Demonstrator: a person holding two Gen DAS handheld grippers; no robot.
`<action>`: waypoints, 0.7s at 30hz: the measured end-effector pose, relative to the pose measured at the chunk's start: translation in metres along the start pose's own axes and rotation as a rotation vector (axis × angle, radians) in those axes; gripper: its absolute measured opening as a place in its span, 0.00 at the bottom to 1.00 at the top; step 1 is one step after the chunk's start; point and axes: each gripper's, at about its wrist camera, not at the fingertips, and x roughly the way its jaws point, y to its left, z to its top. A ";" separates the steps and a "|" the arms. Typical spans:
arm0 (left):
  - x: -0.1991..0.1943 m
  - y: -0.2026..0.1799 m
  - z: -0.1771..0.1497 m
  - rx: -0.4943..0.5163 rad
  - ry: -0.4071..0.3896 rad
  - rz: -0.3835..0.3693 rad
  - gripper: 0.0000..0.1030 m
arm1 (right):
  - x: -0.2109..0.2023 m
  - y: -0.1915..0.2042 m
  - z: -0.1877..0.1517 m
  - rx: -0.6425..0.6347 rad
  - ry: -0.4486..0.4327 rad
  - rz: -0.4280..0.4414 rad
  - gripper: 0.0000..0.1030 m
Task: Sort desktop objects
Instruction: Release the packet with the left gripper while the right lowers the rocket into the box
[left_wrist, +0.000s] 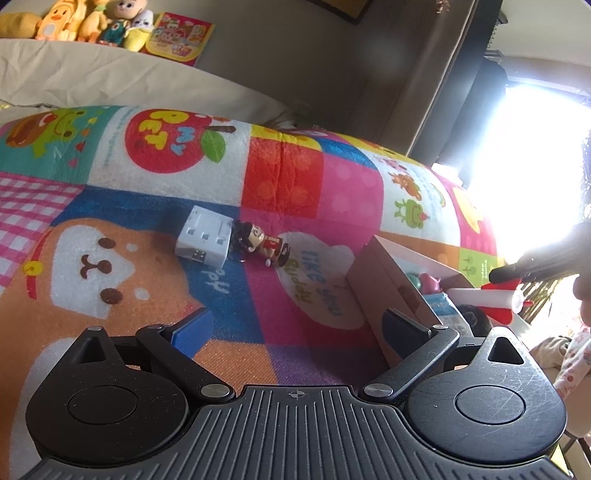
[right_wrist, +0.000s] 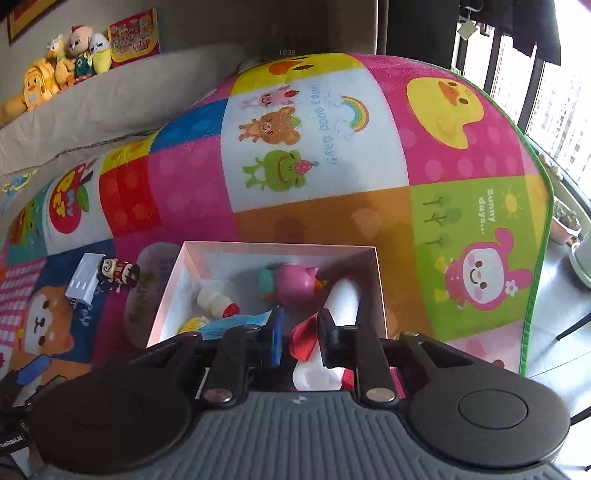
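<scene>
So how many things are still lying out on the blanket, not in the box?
2: a white plug adapter and a small toy figure touching it, both left of the box. The grippers may hide others.

Home living rm, sofa (right_wrist: 92, 107), plush toys (right_wrist: 62, 62), kids' blanket (right_wrist: 369, 155)

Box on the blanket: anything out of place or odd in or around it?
Nothing spilled or damaged. The box sits level with toys inside. Outside it, a white charger and a small figurine lie touching on the blanket, the figurine on its side. The right tool is shut on a red-and-white rocket toy over the box.
</scene>
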 end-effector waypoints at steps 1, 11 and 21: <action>0.000 0.000 0.000 0.001 0.001 -0.001 0.98 | 0.001 -0.001 -0.001 -0.004 0.001 -0.014 0.18; -0.001 -0.003 -0.001 0.020 -0.002 -0.007 0.98 | 0.024 -0.023 -0.009 0.039 0.072 -0.096 0.26; -0.002 -0.002 0.000 0.018 -0.004 -0.007 0.98 | -0.036 0.031 -0.002 0.055 -0.132 0.177 0.56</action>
